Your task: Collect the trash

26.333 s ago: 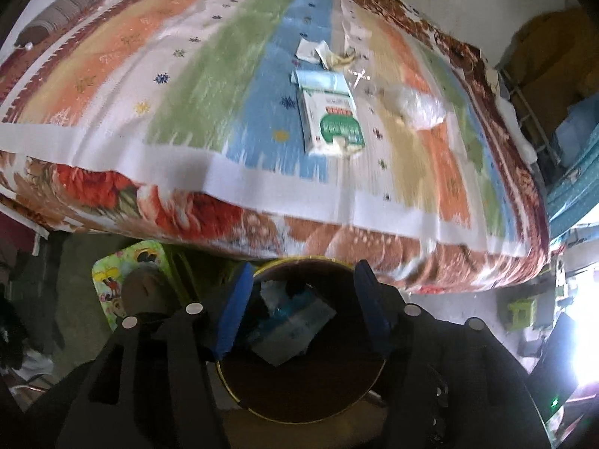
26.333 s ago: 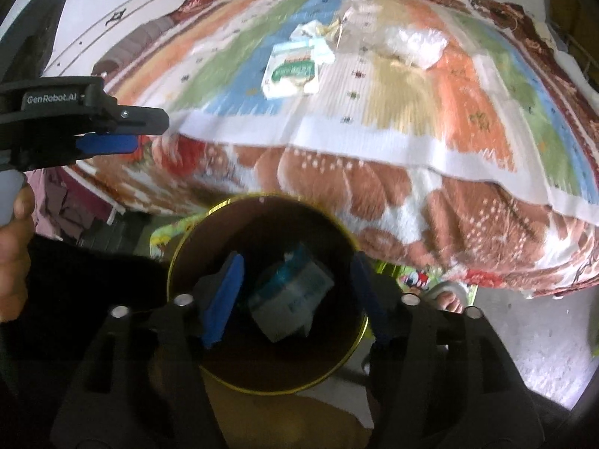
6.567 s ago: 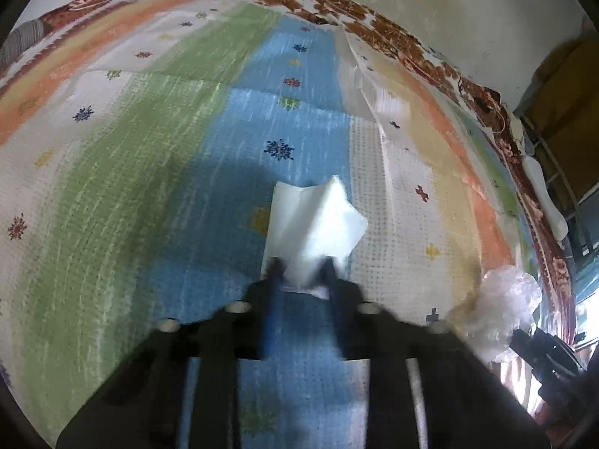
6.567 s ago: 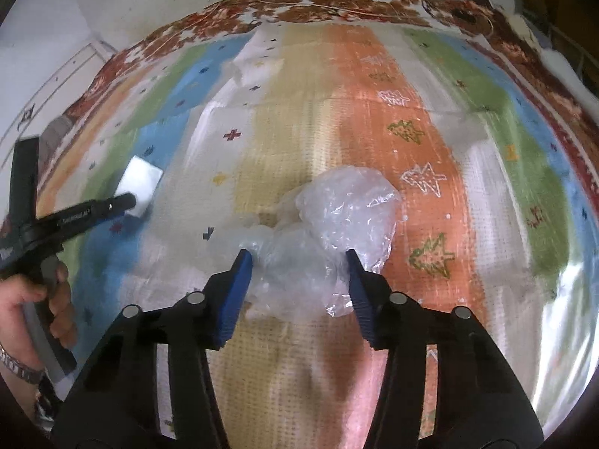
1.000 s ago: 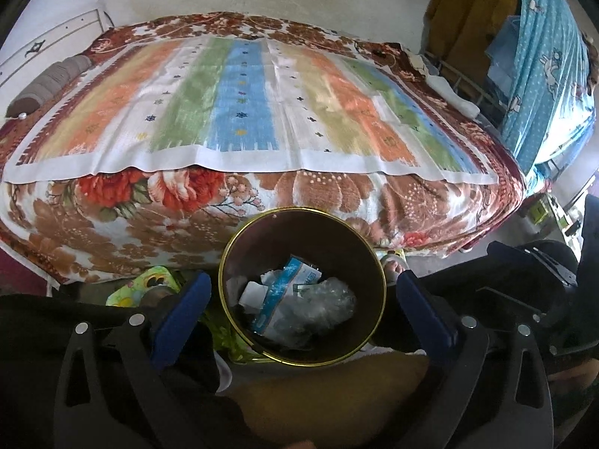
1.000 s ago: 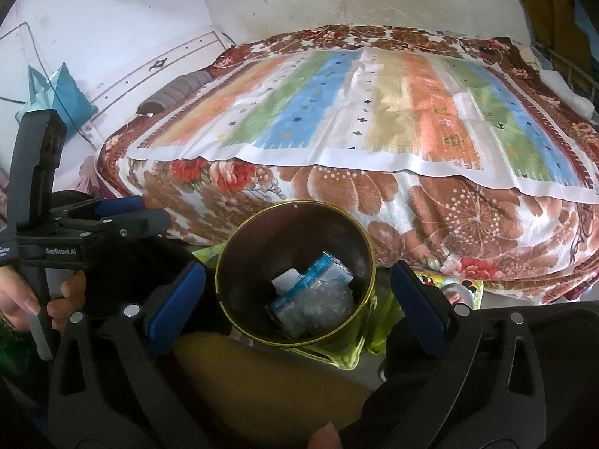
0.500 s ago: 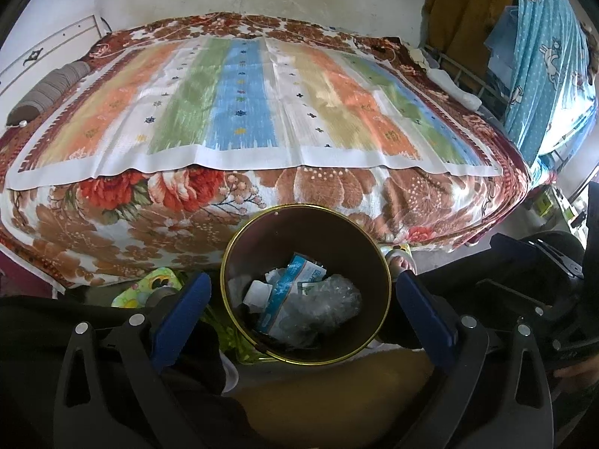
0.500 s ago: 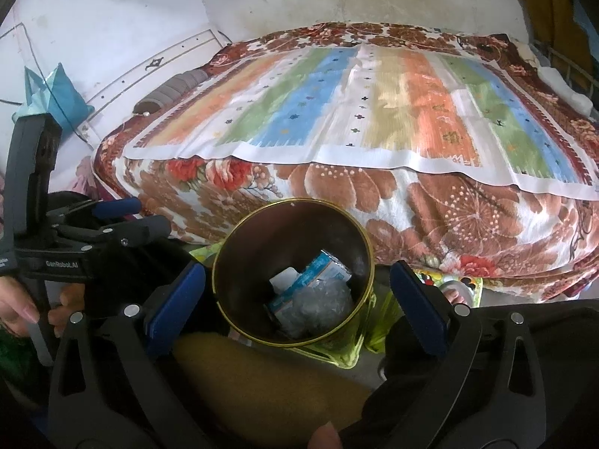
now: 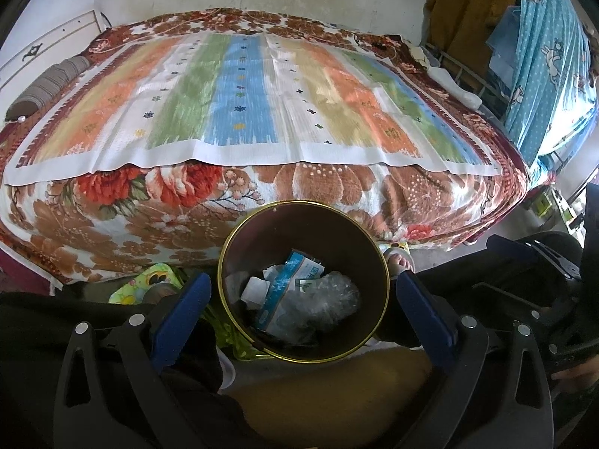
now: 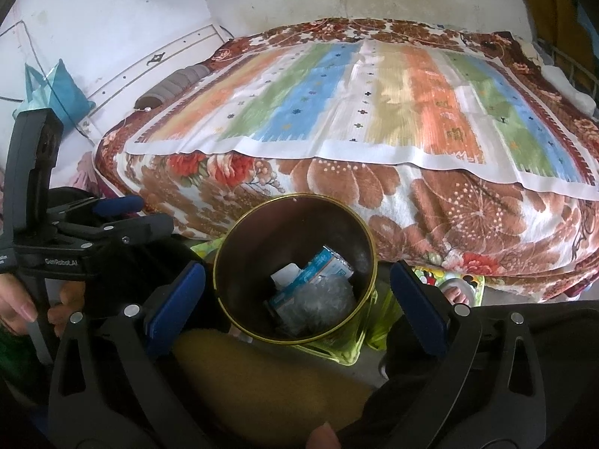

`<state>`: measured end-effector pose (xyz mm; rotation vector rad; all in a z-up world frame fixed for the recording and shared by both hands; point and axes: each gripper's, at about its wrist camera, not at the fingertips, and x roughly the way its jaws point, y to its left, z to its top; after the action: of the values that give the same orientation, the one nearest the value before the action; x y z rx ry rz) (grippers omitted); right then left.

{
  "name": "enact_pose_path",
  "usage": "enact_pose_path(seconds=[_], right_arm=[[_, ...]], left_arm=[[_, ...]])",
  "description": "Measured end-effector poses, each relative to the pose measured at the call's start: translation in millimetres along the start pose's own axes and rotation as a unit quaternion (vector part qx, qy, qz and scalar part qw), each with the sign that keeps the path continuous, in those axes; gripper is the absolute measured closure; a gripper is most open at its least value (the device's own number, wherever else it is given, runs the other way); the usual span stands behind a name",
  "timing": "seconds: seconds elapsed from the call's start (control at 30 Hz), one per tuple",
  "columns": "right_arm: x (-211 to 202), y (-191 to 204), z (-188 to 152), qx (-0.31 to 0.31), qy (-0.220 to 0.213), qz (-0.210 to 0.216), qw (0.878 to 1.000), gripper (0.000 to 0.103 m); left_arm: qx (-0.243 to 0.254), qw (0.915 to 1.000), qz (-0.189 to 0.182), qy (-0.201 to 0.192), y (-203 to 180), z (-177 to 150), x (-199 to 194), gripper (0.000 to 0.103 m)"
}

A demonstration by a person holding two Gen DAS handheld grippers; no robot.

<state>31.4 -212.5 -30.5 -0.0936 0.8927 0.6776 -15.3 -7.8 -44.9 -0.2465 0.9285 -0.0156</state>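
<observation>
A round gold-rimmed bin (image 9: 239, 239) (image 10: 368, 247) stands on the floor at the foot of the bed. Inside lie a blue-and-white carton (image 9: 290, 280) (image 10: 322, 262), a crumpled clear plastic bag (image 9: 329, 299) (image 10: 318, 305) and a white paper scrap (image 9: 252, 288) (image 10: 284, 275). My left gripper (image 9: 303, 299) hangs over the bin, open wide, nothing between its blue pads. My right gripper (image 10: 297, 292) is likewise open and empty above the bin. The left gripper (image 10: 123, 213) also shows from the side in the right wrist view, held by a hand.
The bed (image 9: 262, 86) (image 10: 374, 104) carries a striped mat over a floral blanket. A grey bolster (image 9: 45, 86) lies at its left side. A blue curtain (image 9: 543, 56) hangs at right. A sandalled foot (image 9: 398, 260) and a colourful mat (image 9: 146, 280) flank the bin.
Both grippers have lifted and tilted slightly, so more of the wall behind the bed shows. The bin and its contents have not moved; both grippers stay open.
</observation>
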Motion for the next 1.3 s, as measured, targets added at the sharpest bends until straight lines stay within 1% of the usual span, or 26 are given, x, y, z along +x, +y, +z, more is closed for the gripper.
enact_pose_path(seconds=[1.07,1.3], right_arm=[[0.7,-0.4,0.9,0.002,0.001,0.000,1.000,0.009],[2.4,0.3,-1.9,0.011,-0.001,-0.001,1.000,0.009]], left_arm=[[0.000,1.0000,0.000,0.002,0.1,0.6,0.3,0.006],[-0.001,1.0000,0.000,0.002,0.2,1.2,0.4,0.006]])
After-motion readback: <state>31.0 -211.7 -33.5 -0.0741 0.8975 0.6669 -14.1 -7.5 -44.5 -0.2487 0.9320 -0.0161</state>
